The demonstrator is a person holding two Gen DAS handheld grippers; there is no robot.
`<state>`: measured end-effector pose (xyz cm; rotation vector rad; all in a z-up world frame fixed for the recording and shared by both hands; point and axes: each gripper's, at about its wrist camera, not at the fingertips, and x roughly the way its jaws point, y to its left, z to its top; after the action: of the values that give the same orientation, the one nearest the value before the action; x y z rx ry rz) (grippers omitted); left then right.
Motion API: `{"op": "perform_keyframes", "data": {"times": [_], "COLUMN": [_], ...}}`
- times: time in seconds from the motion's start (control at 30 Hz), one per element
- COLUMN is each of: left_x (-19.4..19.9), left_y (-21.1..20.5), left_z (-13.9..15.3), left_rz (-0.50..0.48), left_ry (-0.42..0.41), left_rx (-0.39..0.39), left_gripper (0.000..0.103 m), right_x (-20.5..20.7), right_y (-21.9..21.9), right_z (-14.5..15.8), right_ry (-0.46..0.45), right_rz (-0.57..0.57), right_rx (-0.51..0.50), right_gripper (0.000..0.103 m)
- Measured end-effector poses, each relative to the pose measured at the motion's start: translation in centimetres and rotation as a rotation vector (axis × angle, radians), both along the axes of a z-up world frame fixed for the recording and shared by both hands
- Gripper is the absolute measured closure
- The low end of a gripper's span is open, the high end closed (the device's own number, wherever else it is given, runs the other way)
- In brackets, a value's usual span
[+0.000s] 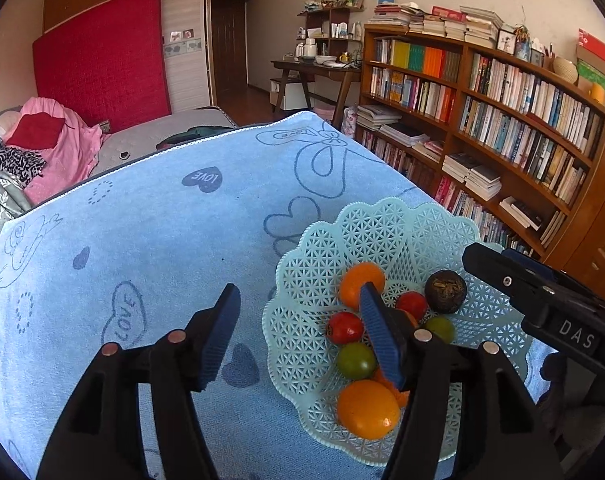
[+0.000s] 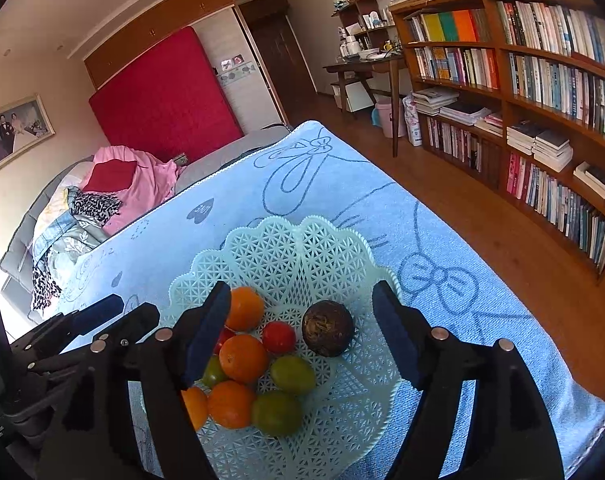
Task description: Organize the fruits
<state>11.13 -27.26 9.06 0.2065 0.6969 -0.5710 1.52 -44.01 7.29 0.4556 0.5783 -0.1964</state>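
Both sets of jaws stand apart and grip nothing. On my left gripper [image 1: 298, 334] the blue ribbed pads are spread about halfway; the left finger hangs over bare towel [image 1: 150, 224], the right one over the basket's near edge, in front of the fruit, and I cannot tell whether it touches any. My right gripper [image 2: 302, 332] is spread wider, its two pads flanking the pile from above, with the fruit lying in the basket below them and no pad pressing on it. All the fruit I can see sits in the basket [image 2: 278, 248], a pale mint plastic dish with a scalloped rim and an open lattice of small triangles, resting on the towel toward its right side. In it are smooth, glossy oranges [image 2: 243, 358], round and bright; small red tomatoes [image 2: 279, 337], shiny-skinned; green ones [image 2: 292, 374], slightly oval and duller; and one dark brown ball [image 2: 328, 328], rough and matte, with a pale fibrous patch on its side, lying just apart from the rest toward the right. The oranges and tomatoes crowd together, touching, at the basket's centre and near side. The towel is soft blue terry, printed with darker hearts, bows and the word LOVE. Both grippers are black hard plastic with round metal pivot pins. From the left view the right gripper's finger reaches in over the basket's far right rim.
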Motion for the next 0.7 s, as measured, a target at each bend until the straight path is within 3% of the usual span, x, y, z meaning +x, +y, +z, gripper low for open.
{"op": "perform_keyframes", "data": {"times": [0.07, 0.27, 0.7], "left_x": [0.1, -0.1, -1.7], "left_y": [0.3, 1.3, 2.3], "left_z": [0.0, 0.3, 0.6], "left_rz": [0.015, 0.086, 0.133], "left_ry": [-0.004, -0.049, -0.124], "left_rx": [0.003, 0.045, 0.11], "left_gripper": [0.037, 0.019, 0.018], "right_x": [-0.2, -0.6, -2.6], "right_y": [0.0, 0.6, 2.8], "right_z": [0.1, 0.6, 0.4], "right_ry": [-0.005, -0.013, 0.015], "right_rz": [0.0, 0.021, 0.088], "right_rx": [-0.001, -0.027, -0.076], "right_gripper": [0.021, 0.015, 0.01]}}
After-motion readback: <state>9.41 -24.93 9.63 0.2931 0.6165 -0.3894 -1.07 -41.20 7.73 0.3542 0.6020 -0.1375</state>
